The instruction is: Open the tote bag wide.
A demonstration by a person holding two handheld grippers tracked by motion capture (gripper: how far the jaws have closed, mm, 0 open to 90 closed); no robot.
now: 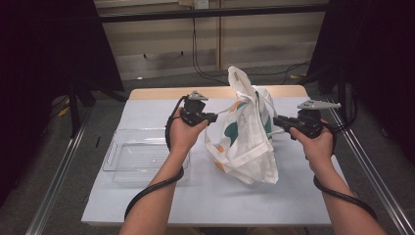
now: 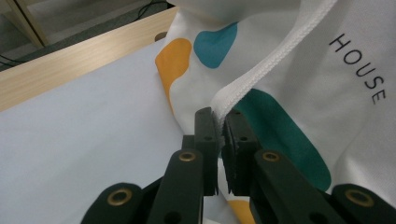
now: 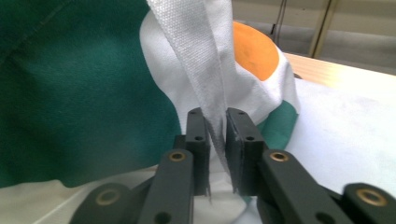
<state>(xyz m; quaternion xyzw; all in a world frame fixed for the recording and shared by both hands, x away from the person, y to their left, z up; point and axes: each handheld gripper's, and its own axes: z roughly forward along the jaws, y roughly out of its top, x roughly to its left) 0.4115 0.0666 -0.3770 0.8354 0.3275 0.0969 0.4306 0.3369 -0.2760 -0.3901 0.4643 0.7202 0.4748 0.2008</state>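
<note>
While the white tote bag (image 1: 247,132) with teal and orange blotches stands mid-bench, the left gripper (image 2: 218,135) is clamped on its hemmed rim and the right gripper (image 3: 218,135) on a strap. The bag sits between both hands, equally near, a clear tray (image 1: 134,154) lying left.

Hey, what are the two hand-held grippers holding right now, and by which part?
Both hold the printed tote bag. The left hand-held gripper pinches its stitched top hem, and the right hand-held gripper pinches one white strap.
</note>
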